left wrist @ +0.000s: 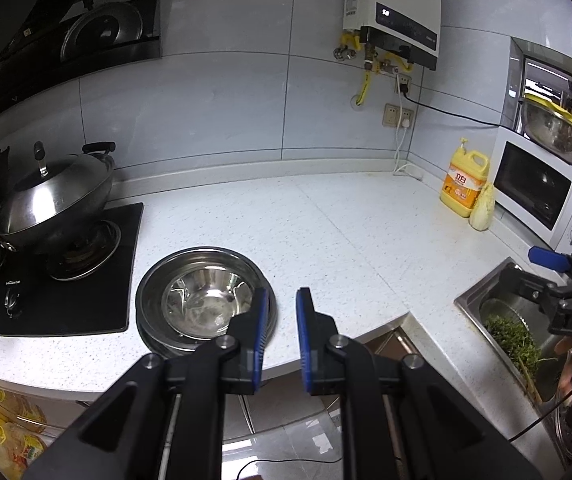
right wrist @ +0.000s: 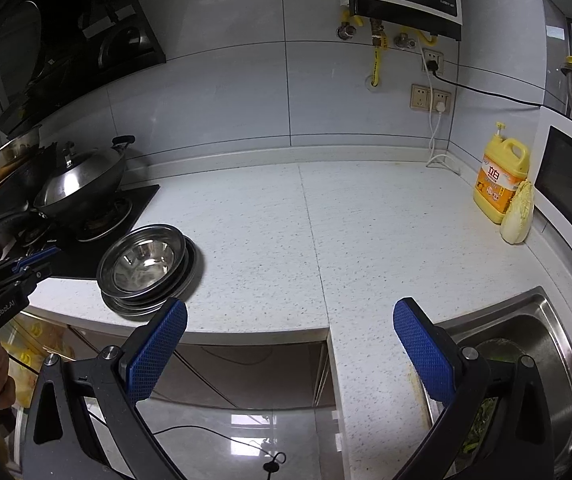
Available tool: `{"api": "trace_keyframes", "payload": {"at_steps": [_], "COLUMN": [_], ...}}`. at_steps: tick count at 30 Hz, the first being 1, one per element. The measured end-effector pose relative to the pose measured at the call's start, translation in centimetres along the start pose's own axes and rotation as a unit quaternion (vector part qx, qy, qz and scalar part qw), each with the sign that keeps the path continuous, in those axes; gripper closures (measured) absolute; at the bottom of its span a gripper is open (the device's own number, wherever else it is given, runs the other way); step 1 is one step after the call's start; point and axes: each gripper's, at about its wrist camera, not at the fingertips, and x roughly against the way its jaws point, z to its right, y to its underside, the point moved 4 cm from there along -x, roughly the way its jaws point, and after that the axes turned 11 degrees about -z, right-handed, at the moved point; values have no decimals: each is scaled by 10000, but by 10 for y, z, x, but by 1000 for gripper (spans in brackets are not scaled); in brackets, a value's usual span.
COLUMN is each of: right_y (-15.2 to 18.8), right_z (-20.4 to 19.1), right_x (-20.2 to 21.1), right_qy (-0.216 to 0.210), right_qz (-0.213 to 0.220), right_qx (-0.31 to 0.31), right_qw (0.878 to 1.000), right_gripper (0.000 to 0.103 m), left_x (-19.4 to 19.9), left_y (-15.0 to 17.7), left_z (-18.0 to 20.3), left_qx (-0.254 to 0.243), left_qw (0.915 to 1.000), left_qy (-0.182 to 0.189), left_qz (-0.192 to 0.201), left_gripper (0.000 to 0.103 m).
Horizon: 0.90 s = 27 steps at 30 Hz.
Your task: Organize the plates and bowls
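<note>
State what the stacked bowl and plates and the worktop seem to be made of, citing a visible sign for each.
Bowl and plates: likely polished stainless steel, given mirror-like reflections and thin rims. Worktop: probably speckled white stone or composite, smooth with fine dark flecks.

**Both tongs empty, one narrow, one wide**

The left tongs [left wrist: 282, 328] point downward, blue pads close together with a slim gap, gripping nothing. The right tongs [right wrist: 289, 348] tilt downward too, jaws spread wide and empty. Fingers [right wrist: 0, 376] wrap the left handle.
</note>
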Motion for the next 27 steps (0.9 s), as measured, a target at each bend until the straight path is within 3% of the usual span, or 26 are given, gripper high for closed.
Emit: {"api": "trace_keyframes", "payload": {"at_steps": [27], "right_y": [-13], "right_z": [2], "right_x": [-22], "right_qy": [-180], "right_qz": [-125], "right_qx": [274], "right_qw": [9994], "right_gripper": [1], "left_x": [-7], "left_y": [0], "left_z": [-1], "left_qx": [192], "left_qw": [9994], "left_qy": [-273], "left_qz": [-35], "left_gripper": [89]}}
